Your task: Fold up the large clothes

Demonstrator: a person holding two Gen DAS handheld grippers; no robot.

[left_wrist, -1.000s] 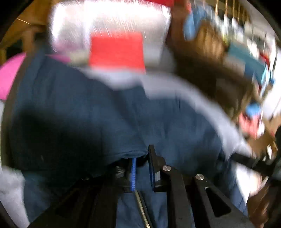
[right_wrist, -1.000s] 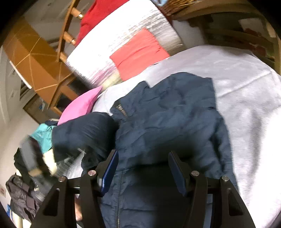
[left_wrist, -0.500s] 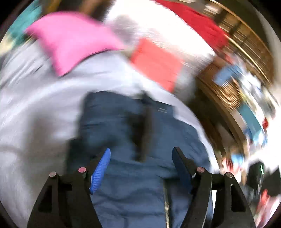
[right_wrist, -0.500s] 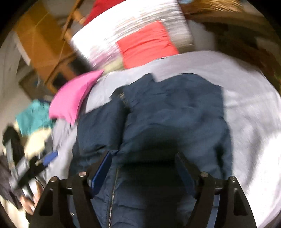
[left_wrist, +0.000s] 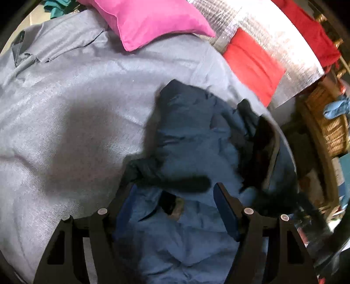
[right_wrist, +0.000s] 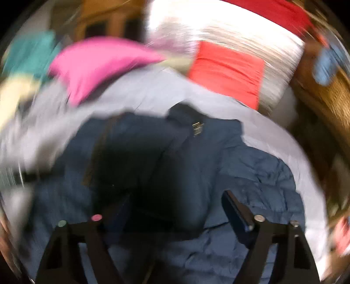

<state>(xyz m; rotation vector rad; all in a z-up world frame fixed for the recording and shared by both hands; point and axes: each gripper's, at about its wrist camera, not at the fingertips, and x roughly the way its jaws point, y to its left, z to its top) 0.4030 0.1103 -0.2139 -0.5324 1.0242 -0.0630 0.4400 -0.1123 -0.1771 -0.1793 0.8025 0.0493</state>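
A navy puffer jacket lies crumpled on a grey bedsheet; a dark sleeve end lies across it just beyond my left fingers. My left gripper is open and empty, hovering over the jacket's lower part. In the blurred right wrist view the jacket spreads across the sheet, its collar with a small label toward the pillows. My right gripper is open and empty above the jacket's dark middle.
A pink pillow and a silver cushion with a red patch lie at the head of the bed. A wicker basket and clutter stand beyond the right edge. A red cloth hangs behind.
My left gripper let go of the jacket, opened and pulled back over the jacket's lower part. My right gripper stayed open and swung its view over the jacket; that view is now blurred.
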